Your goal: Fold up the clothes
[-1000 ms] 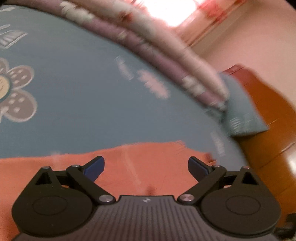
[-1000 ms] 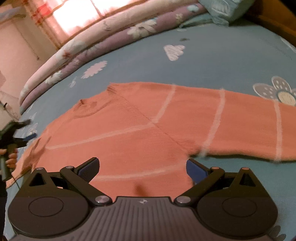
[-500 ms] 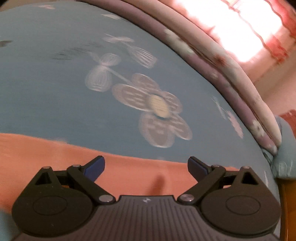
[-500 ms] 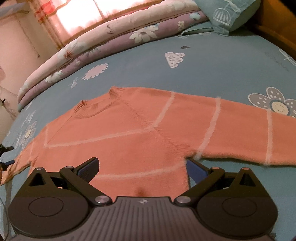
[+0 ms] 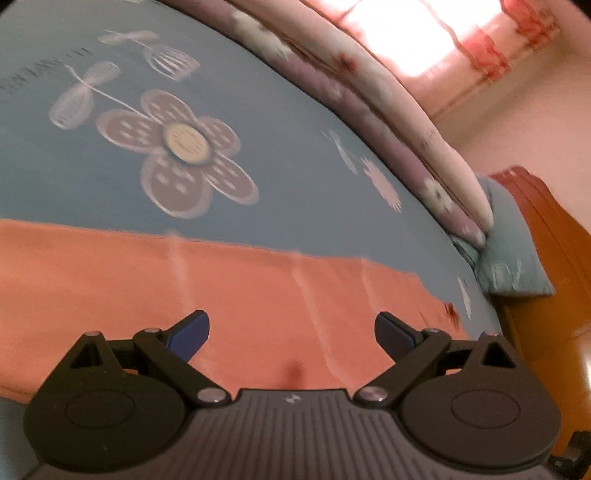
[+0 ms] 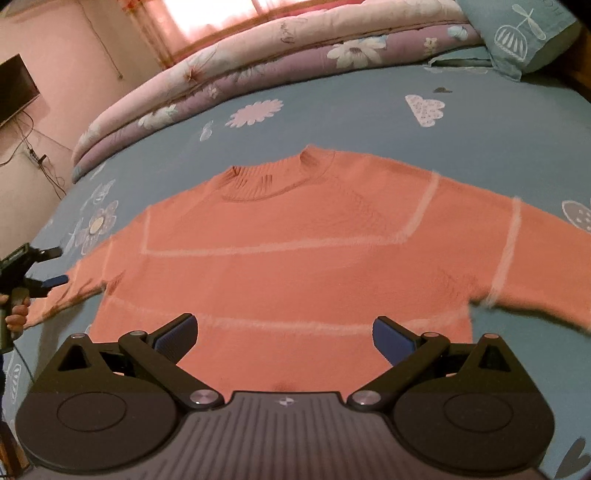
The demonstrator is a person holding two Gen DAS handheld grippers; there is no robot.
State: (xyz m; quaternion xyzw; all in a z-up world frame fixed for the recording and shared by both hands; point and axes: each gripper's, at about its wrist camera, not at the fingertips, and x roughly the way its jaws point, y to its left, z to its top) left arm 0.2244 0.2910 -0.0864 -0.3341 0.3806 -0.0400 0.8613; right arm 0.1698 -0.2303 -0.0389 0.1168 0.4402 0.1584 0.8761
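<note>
An orange sweater (image 6: pixel 295 258) with pale stripes lies flat on the blue bedsheet, collar away from me and both sleeves spread out sideways. My right gripper (image 6: pixel 282 338) hovers open over the sweater's bottom hem with nothing between its fingers. In the left wrist view one orange sleeve (image 5: pixel 221 291) stretches across the frame, and my left gripper (image 5: pixel 291 332) is open just above it, holding nothing. The right wrist view also shows the left gripper (image 6: pixel 48 269) at the far left, beside the sleeve's cuff, held by a hand.
A rolled floral quilt (image 6: pixel 258 59) runs along the far side of the bed (image 6: pixel 498 140). A teal pillow (image 6: pixel 524 33) sits at the top right. A wooden bed frame (image 5: pixel 546 295) borders the mattress. A wall screen (image 6: pixel 14 88) and cables hang at left.
The right gripper has swung left so the whole sweater now sits centred ahead of it. The left gripper's view shifted along the sleeve. Both stay open.
</note>
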